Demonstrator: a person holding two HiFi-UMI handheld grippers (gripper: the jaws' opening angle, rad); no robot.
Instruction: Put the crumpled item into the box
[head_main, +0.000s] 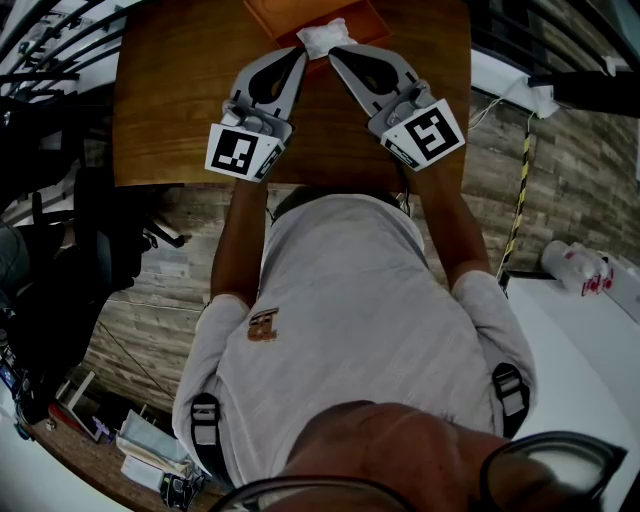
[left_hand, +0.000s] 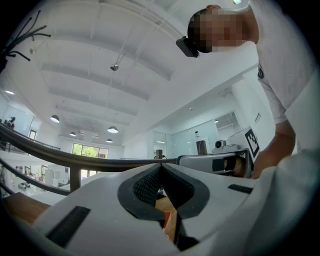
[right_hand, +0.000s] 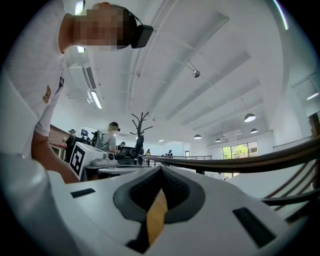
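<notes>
Both tongs pinched shut, empty: left tongs (head_main: 297, 55) and right tongs (head_main: 336, 53) rest on the table (head_main: 170, 100). Tips converge at 12 o'clock beside crumpled white paper (head_main: 325, 38), seemingly on the orange box (head_main: 275, 15) near rim; probably idle.

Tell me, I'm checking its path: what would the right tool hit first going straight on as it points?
Likely the crumpled white paper wad at the tip of the right tool, before the orange box; depth unclear.
</notes>
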